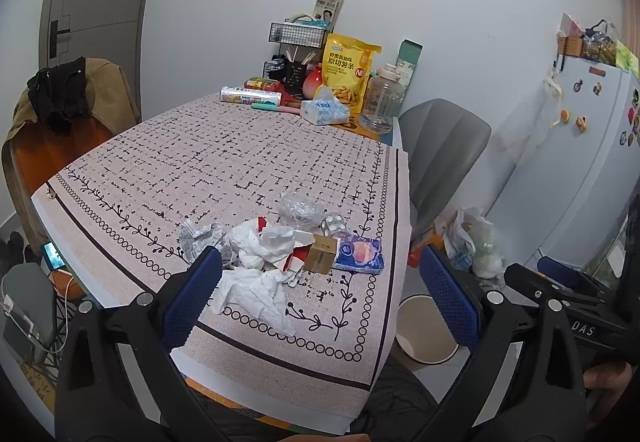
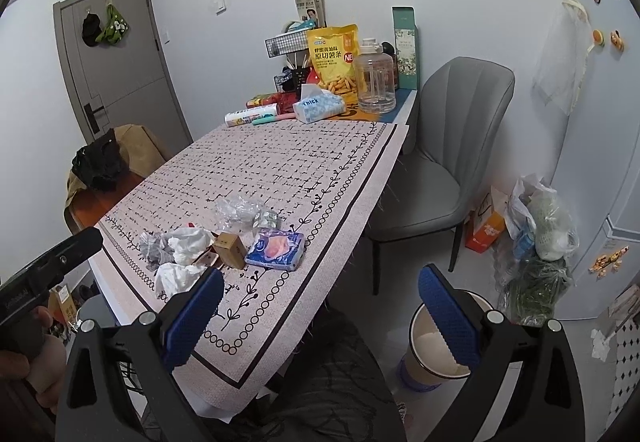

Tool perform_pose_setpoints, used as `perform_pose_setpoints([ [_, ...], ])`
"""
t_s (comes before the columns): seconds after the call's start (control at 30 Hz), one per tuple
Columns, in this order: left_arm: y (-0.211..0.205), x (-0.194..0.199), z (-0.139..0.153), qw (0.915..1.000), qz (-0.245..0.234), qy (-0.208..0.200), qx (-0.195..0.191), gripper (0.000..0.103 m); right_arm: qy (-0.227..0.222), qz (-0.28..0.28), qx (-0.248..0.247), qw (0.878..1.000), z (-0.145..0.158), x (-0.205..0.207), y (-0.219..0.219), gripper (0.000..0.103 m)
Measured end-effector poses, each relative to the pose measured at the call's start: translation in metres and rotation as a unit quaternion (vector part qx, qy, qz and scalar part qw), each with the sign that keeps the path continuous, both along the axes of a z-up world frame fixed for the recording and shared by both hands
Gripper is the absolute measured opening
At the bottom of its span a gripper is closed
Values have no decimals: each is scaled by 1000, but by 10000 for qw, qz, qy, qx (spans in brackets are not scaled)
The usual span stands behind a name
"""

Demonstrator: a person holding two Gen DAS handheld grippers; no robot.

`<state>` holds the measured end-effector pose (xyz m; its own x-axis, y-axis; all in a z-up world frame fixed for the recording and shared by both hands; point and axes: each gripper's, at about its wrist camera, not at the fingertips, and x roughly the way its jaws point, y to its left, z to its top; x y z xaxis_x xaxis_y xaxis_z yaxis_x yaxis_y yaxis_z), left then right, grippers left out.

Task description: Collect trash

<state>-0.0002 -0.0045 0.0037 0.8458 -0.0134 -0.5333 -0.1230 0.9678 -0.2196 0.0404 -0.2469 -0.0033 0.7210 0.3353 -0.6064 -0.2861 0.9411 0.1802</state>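
Observation:
A heap of trash lies near the table's front right corner: crumpled white tissues (image 1: 260, 246) (image 2: 188, 242), a small brown carton (image 1: 320, 253) (image 2: 230, 248), a blue snack wrapper (image 1: 360, 252) (image 2: 276, 247), clear crumpled plastic (image 1: 298, 207) (image 2: 236, 211) and a blister pack (image 1: 334, 223). A white waste bin (image 1: 426, 328) (image 2: 436, 342) stands on the floor right of the table. My left gripper (image 1: 320, 290) is open and empty just in front of the heap. My right gripper (image 2: 320, 306) is open and empty, over the table's edge and the bin.
The patterned tablecloth (image 1: 240, 162) covers the table. At the far end stand a tissue box (image 1: 324, 110), a yellow snack bag (image 1: 348, 70), a clear jug (image 1: 380, 100) and a wire rack. A grey chair (image 2: 440, 162) and bags (image 2: 536, 226) are to the right, by a fridge.

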Motion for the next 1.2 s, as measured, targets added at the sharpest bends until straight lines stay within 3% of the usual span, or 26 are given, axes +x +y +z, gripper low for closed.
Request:
perform_pose_setpoints([
  [1.2, -3, -11, 1, 9999, -114, -80, -34, 97, -281, 153, 91, 9994, 5, -17, -1, 95],
])
